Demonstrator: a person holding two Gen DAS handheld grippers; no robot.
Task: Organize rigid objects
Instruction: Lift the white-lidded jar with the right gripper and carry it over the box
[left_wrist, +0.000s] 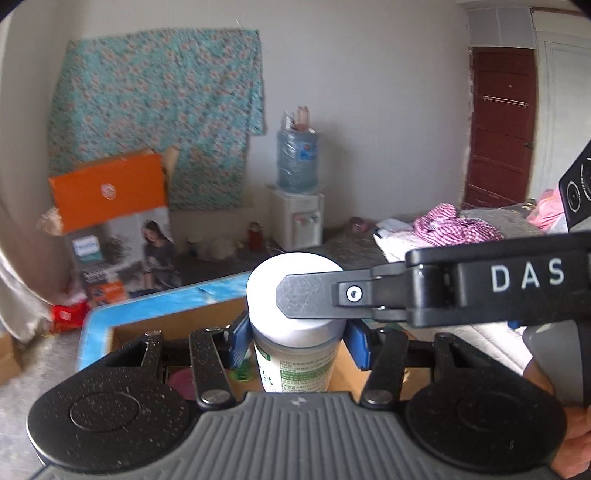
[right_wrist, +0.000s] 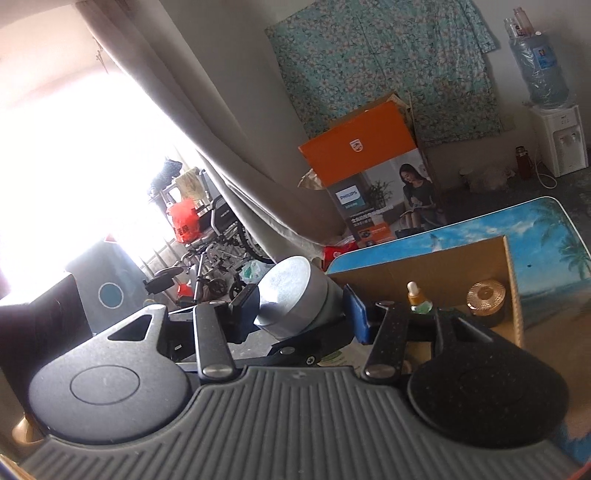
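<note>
We see the box (right_wrist: 476, 258) below and ahead of both tongs. Our left gripper (left_wrist: 295, 341) clamps the upright bottle (left_wrist: 295, 354); our right gripper (right_wrist: 301, 308) grips the tilted jar (right_wrist: 295, 299), nearer the box's open side.

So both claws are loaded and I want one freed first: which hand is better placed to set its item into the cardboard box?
Probably left: its claw holds the white-lidded bottle upright directly over the cardboard box. The right claw's grey jar is tilted, beside it.

White bottle (left_wrist: 295, 332) label too small to read, base hidden behind left gripper (left_wrist: 299, 345) body
</note>
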